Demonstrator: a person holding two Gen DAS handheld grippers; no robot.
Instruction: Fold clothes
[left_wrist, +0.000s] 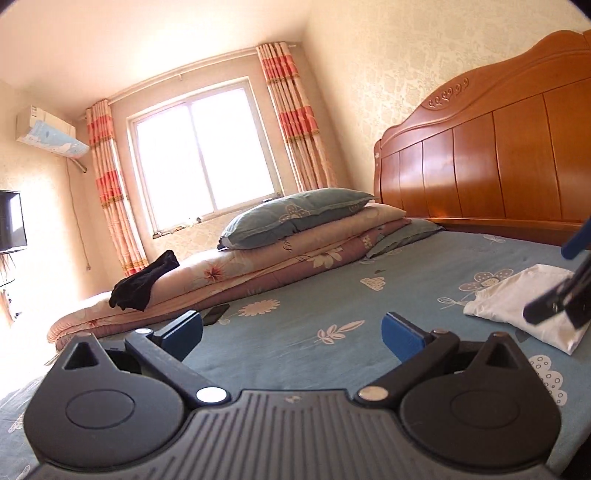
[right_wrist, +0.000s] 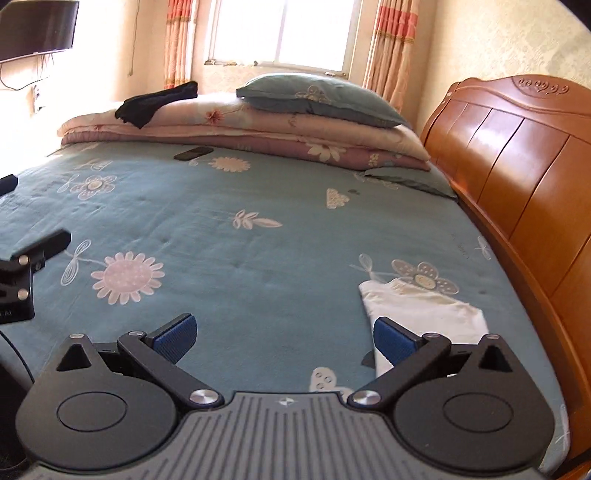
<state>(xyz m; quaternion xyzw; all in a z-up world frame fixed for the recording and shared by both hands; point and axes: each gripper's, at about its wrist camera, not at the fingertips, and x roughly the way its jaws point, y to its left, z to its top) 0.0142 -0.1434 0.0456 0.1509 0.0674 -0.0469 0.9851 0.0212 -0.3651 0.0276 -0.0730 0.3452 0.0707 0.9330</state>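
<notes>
While both my left gripper (left_wrist: 291, 328) and right gripper (right_wrist: 282, 334) hang with jaws wide and empty, the folded white garment (right_wrist: 424, 314) lies on the bed (right_wrist: 258, 258) near the headboard (right_wrist: 517, 166), and I judge a careless right sweep could rumple it.

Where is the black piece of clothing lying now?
The black piece of clothing lies on the folded pink floral quilt at the far side of the bed, left of the blue-grey pillow, below the window; both wrist views show it.
</notes>
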